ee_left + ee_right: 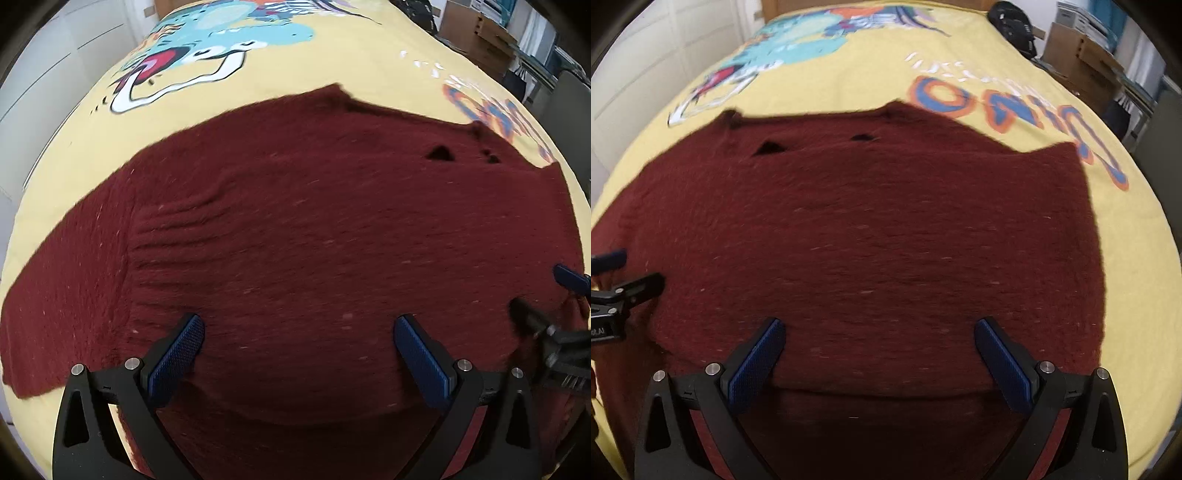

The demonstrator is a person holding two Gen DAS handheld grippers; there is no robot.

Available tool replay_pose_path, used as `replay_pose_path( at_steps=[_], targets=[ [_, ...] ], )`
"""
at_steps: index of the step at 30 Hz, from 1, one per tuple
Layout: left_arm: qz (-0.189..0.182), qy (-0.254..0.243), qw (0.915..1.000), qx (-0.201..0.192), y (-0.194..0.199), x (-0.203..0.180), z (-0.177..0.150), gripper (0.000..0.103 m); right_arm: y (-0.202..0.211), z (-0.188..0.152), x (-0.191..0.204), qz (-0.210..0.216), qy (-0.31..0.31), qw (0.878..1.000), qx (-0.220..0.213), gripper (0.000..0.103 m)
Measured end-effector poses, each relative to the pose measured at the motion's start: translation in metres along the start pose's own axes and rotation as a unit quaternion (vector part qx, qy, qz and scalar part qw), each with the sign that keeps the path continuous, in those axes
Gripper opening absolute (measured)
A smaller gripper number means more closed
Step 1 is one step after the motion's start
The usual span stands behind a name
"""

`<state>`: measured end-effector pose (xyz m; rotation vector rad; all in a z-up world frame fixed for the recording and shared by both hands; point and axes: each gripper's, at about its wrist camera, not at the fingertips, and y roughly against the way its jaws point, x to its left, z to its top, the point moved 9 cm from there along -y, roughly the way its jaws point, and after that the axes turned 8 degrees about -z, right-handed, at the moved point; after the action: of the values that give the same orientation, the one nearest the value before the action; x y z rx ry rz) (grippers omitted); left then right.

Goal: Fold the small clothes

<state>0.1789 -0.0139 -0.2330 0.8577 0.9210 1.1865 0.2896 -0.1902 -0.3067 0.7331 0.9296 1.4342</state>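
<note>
A dark red knitted sweater [314, 229] lies spread flat on a yellow printed sheet [280, 70]; it also fills the right wrist view [871, 229]. A sleeve [66, 295] stretches out to the left. The near part is folded over, with a fold edge close to the fingers. My left gripper [299, 328] is open and empty just above the sweater's near part. My right gripper [879, 332] is open and empty over the same near edge, to the right of the left one. Each gripper's fingertips show at the edge of the other's view: the right's [546, 299], the left's [624, 273].
The yellow sheet [849, 74] carries a blue cartoon print and orange lettering. White cabinet doors [44, 62] stand at the left. Cardboard boxes [1082, 59] and a dark bag [1012, 22] sit at the far right beyond the sheet.
</note>
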Motion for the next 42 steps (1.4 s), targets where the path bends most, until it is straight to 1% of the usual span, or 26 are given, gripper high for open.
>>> replay_pose_path(
  at_steps=[2,4,6,7,9,10,13,15,18,20,23,24,25,29,30,32,33,34,35,37,38,40,41,42],
  targets=[
    [0.005,-0.005,1.0000,-0.002,0.002,0.009,-0.001,0.102,-0.001,0.000,-0.017,-0.016,-0.005,1.000,0.002,0.103],
    [0.012,-0.012,0.9999,-0.001,0.002,0.018,-0.002,0.102,-0.004,-0.001,-0.033,-0.017,-0.023,1.000,0.008,0.103],
    [0.011,-0.001,0.9999,0.000,0.001,0.028,-0.004,0.102,-0.006,-0.002,-0.050,-0.024,-0.037,0.999,0.011,0.102],
    [0.007,0.006,1.0000,0.001,0.001,0.031,-0.005,0.102,-0.006,-0.003,-0.053,-0.018,-0.042,0.999,0.012,0.102],
    [0.004,0.008,1.0000,0.000,0.001,0.032,-0.006,0.102,-0.008,-0.005,-0.055,-0.002,-0.046,0.999,0.015,0.102],
    [0.009,0.004,0.9999,0.001,0.000,0.032,-0.007,0.102,-0.008,-0.007,-0.054,-0.002,-0.042,0.999,0.015,0.103],
    [0.023,0.004,0.9997,0.006,-0.004,0.030,-0.007,0.103,-0.011,-0.008,-0.050,-0.015,-0.038,0.999,0.008,0.103],
    [0.023,0.011,0.9996,0.011,-0.005,0.030,-0.005,0.102,-0.010,-0.011,-0.048,-0.019,-0.041,0.999,0.007,0.103],
    [0.023,0.016,0.9995,0.014,-0.007,0.032,-0.004,0.102,-0.005,-0.010,-0.044,-0.026,-0.034,0.999,0.023,0.103],
    [0.021,0.012,0.9996,0.014,-0.006,0.033,-0.003,0.102,0.005,-0.009,-0.039,-0.023,-0.017,0.999,0.033,0.103],
    [-0.004,0.012,0.9998,0.018,0.002,0.034,-0.001,0.102,0.031,-0.005,-0.037,-0.044,0.005,0.999,0.013,0.103],
    [-0.015,0.018,0.9995,0.019,0.006,0.037,0.000,0.102,0.038,-0.005,-0.038,-0.048,0.007,0.999,0.009,0.103],
    [-0.018,0.027,0.9993,0.017,0.012,0.042,0.001,0.102,0.045,-0.004,-0.038,-0.049,0.006,0.999,0.006,0.103],
    [0.006,0.084,0.9963,-0.015,0.049,0.092,0.008,0.102,0.075,-0.009,-0.038,-0.051,0.011,0.999,-0.013,0.103],
    [0.017,0.106,0.9939,-0.026,0.061,0.114,0.007,0.102,0.082,-0.012,-0.038,-0.053,0.011,0.998,-0.017,0.103],
    [0.038,0.148,0.9877,-0.036,0.079,0.155,0.002,0.102,0.091,-0.021,-0.038,-0.052,0.006,0.998,-0.020,0.103],
    [0.050,0.176,0.9824,-0.037,0.089,0.184,-0.005,0.102,0.094,-0.023,-0.038,-0.054,0.002,0.998,-0.020,0.103],
    [0.057,0.193,0.9789,-0.038,0.095,0.201,-0.010,0.102,0.096,-0.025,-0.041,-0.055,-0.002,0.998,-0.018,0.103],
    [0.067,0.215,0.9736,-0.039,0.102,0.223,-0.017,0.102,0.099,-0.028,-0.044,-0.057,-0.007,0.998,-0.017,0.103],
    [0.097,0.264,0.9591,-0.036,0.117,0.266,-0.037,0.102,0.100,-0.028,-0.049,-0.060,-0.016,0.998,-0.014,0.103],
    [0.109,0.288,0.9504,-0.043,0.129,0.289,-0.048,0.102,0.100,-0.029,-0.051,-0.061,-0.020,0.998,-0.014,0.103],
    [0.107,0.313,0.9419,-0.055,0.142,0.313,-0.062,0.102,0.101,-0.029,-0.055,-0.067,-0.024,0.997,-0.014,0.103],
    [0.105,0.330,0.9365,-0.057,0.146,0.326,-0.071,0.102,0.101,-0.031,-0.056,-0.071,-0.024,0.997,-0.014,0.103],
    [0.103,0.351,0.9289,-0.058,0.149,0.340,-0.081,0.102,0.100,-0.031,-0.058,-0.075,-0.027,0.997,-0.012,0.103]
  ],
)
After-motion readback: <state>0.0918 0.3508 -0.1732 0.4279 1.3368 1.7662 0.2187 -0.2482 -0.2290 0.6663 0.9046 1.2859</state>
